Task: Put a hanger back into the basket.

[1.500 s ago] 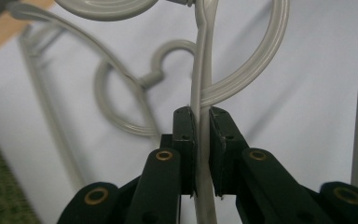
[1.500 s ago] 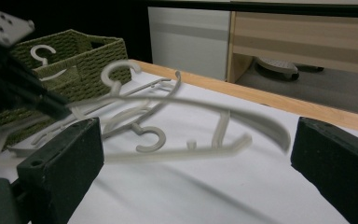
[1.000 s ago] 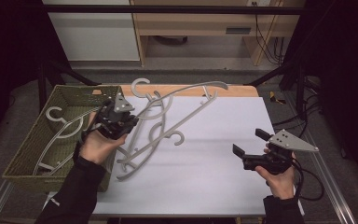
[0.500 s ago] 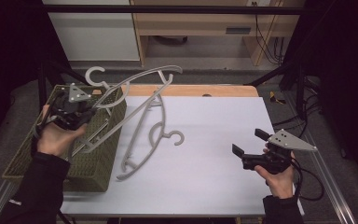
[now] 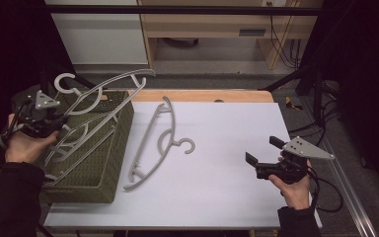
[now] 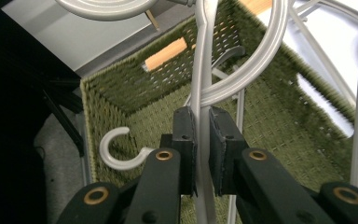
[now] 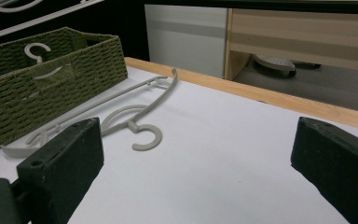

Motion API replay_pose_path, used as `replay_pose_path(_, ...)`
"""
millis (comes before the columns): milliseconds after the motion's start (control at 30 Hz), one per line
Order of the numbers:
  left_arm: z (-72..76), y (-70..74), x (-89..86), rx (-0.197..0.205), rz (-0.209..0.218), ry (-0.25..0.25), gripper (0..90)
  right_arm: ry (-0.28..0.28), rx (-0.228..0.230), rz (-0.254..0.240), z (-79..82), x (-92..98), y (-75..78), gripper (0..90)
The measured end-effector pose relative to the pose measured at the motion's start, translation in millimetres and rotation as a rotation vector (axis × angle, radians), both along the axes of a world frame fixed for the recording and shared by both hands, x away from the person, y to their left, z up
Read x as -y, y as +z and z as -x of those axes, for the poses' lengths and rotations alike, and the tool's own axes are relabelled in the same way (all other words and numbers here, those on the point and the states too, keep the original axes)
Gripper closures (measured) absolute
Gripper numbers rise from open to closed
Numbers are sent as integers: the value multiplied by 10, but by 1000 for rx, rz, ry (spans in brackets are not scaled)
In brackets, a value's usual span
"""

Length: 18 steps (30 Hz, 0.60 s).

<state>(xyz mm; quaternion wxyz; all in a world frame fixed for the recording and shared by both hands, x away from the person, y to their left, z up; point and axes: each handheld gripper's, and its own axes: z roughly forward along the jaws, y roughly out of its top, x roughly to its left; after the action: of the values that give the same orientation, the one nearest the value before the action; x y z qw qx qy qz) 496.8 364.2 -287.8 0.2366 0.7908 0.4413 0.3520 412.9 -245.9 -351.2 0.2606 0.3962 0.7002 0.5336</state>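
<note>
My left gripper (image 5: 54,126), jaws clamped on a grey hanger (image 5: 98,91), has carried it off the table to above the green basket (image 5: 106,163) at the left edge, so lowering it in should come next. The second hanger (image 5: 153,143) lies near the basket, and my right gripper (image 5: 261,157) waits open near the right edge.

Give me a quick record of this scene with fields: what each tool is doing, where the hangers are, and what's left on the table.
left tool: shut on a grey hanger, holding it above the basket
right tool: open, nothing between the jaws, over the white table
basket: green woven, at the table's left edge, with at least one hanger inside
loose hanger: lying flat on the table beside the basket, untouched
left to do: probably the loose hanger goes in next
</note>
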Motion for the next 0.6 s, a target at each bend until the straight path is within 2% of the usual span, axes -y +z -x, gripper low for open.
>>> replay_pose_path(167, -52, -124, -162, 1, -6, 13, 819, -4, 0, 2, -6, -10, -6, 26)
replay_pose_path(233, -75, -162, -231, -11, 8, 24, 819, -3, -1, 2, -4, -3, -5, 26)
replay_pose_path(333, -101, -230, -318, -19, -1, 39, 818, -3, -4, 1, -5, 1, -8, 26)
replay_pose_path(400, -107, -273, -371, -21, -12, 47, 818, -5, -1, 1, -6, 4, -8, 26)
replay_pose_path(533, -97, -340, -485, -19, 2, 64, 818, -7, -1, 4, -5, 9, -5, 26)
replay_pose_path(600, -90, -367, -535, -34, -8, 66, 818, -7, -1, 2, -4, 6, -4, 26)
